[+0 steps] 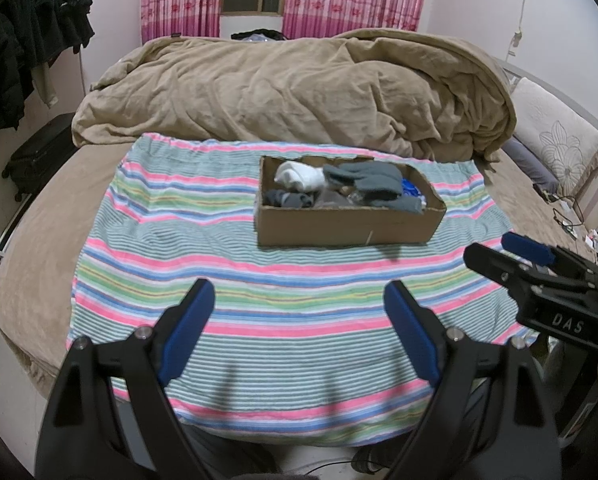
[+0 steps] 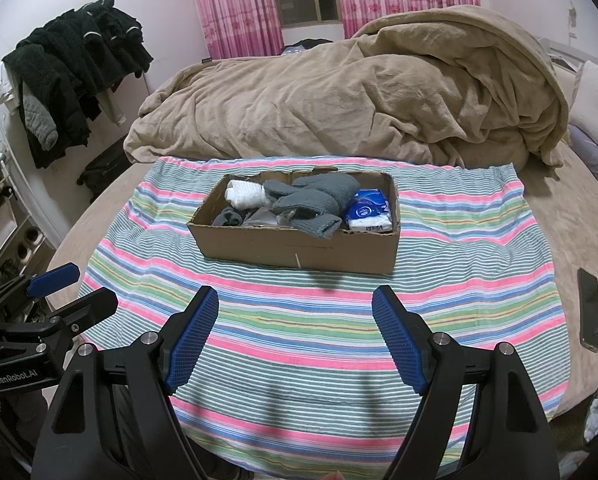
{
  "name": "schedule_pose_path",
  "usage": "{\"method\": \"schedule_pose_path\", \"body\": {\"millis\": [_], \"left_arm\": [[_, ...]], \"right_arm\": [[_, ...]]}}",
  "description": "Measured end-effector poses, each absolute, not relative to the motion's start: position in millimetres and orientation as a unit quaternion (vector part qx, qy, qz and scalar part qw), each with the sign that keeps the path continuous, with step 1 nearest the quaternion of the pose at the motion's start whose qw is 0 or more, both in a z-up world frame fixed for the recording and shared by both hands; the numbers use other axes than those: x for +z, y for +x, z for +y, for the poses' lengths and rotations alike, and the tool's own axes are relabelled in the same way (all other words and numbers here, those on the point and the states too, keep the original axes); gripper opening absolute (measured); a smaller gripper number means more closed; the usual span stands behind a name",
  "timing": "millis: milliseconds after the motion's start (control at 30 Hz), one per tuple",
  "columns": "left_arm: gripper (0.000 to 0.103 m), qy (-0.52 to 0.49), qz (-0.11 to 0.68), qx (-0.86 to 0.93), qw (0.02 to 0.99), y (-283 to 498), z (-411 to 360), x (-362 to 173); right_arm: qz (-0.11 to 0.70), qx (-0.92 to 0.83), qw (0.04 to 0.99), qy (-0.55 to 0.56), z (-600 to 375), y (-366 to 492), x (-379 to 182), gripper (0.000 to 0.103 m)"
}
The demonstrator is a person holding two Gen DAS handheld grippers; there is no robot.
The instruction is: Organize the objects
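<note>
A brown cardboard box (image 1: 339, 230) (image 2: 299, 248) stands on a striped cloth (image 1: 259, 312) (image 2: 339, 320) on the bed. It holds a white rolled sock (image 1: 299, 176) (image 2: 245, 194), grey knitted gloves (image 1: 371, 186) (image 2: 315, 198), dark socks (image 1: 289, 199) (image 2: 229, 216) and a blue-and-white tissue pack (image 2: 369, 212). My left gripper (image 1: 299, 300) is open and empty, above the cloth in front of the box; it also shows in the right wrist view (image 2: 73, 290). My right gripper (image 2: 295, 300) is open and empty, in front of the box; it also shows in the left wrist view (image 1: 503, 250).
A rumpled tan duvet (image 1: 299, 88) (image 2: 359, 104) lies behind the cloth. A phone (image 2: 589, 308) lies on the bed right of the cloth. Dark clothes (image 2: 79, 68) hang at the left. A black suitcase (image 1: 39, 156) stands left of the bed. Cables (image 1: 567, 216) lie at right.
</note>
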State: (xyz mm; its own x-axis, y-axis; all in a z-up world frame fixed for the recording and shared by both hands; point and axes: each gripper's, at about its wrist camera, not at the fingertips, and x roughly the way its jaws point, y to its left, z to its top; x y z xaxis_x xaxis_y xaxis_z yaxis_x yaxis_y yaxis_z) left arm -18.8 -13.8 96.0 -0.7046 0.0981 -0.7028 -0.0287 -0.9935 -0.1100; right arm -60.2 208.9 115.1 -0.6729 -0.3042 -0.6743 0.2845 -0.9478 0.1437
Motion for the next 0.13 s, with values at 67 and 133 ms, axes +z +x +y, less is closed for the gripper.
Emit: {"method": "schedule_pose_path", "body": {"millis": [67, 133], "left_arm": [[0.088, -0.381, -0.041, 0.923, 0.036, -18.9, -12.8, 95.9], [0.088, -0.383, -0.042, 0.922, 0.037, -20.7, -12.4, 94.6]], "right_arm": [[-0.013, -0.915, 0.161, 0.371, 208.9, -60.2, 115.0, 0.082], [-0.013, -0.914, 0.161, 0.371, 208.7, -60.0, 114.0, 0.082]]}}
